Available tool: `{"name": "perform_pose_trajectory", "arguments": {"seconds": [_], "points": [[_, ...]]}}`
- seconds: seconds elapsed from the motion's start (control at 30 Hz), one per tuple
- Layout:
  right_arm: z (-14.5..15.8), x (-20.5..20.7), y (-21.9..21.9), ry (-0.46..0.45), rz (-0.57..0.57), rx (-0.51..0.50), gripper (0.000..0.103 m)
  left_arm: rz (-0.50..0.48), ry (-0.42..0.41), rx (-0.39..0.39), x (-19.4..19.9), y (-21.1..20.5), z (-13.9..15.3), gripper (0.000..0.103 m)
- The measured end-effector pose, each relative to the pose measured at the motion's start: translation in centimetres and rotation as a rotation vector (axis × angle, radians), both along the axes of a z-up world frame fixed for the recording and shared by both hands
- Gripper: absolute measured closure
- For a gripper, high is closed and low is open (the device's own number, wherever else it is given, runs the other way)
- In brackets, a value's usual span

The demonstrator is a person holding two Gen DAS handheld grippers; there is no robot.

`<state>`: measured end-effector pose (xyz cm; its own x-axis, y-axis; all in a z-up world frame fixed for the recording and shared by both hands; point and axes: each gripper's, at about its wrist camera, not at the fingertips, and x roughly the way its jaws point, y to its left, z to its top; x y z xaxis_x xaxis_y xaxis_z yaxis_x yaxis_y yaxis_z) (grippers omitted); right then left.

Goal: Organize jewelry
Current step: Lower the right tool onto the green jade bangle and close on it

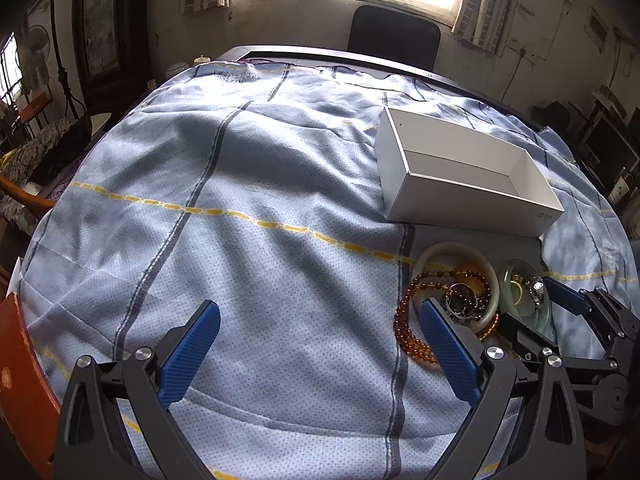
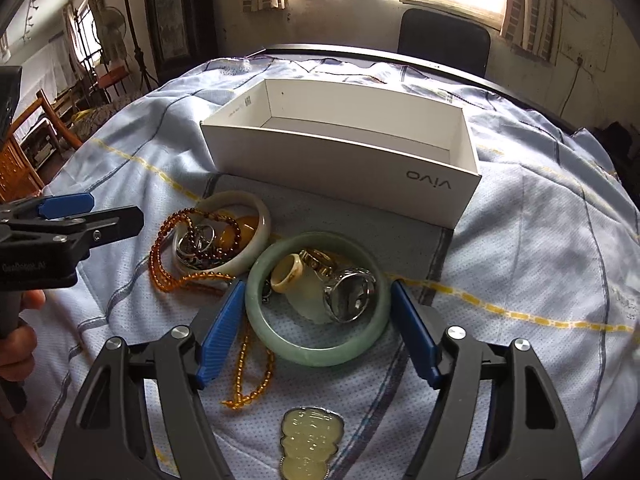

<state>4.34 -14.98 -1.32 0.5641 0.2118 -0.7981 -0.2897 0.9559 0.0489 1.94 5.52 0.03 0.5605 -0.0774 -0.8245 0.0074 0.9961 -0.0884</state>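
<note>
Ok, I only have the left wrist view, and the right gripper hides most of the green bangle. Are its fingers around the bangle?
Observer: Yes. The right gripper is open, with one finger on each side of the green bangle. I cannot tell whether they touch it.
Operator: Is anything lying inside the bangle?
Observer: Three rings: a cream ring, a gold ring and a silver ring.
Operator: Is anything closer to the gripper that I can't see?
Observer: A pale pendant lies flat on the cloth, on the near side of the bangle and apart from it.
</note>
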Motion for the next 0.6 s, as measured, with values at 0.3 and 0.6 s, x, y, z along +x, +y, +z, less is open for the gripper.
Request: {"name": "perform_pose_trajectory", "arguments": {"seconds": [0.3,0.6], "points": [[0.8,-0.6,-0.7,-0.042,-0.005,0.042,0.032,0.002,0.003,0.004,0.1,0.1,-0.1,0.003],[1.9,-2.2,-1.6,-0.032,-0.024,0.071,0.032,-0.041,0.017,0.025,0.2,-0.5,-0.4,0.003]]}}
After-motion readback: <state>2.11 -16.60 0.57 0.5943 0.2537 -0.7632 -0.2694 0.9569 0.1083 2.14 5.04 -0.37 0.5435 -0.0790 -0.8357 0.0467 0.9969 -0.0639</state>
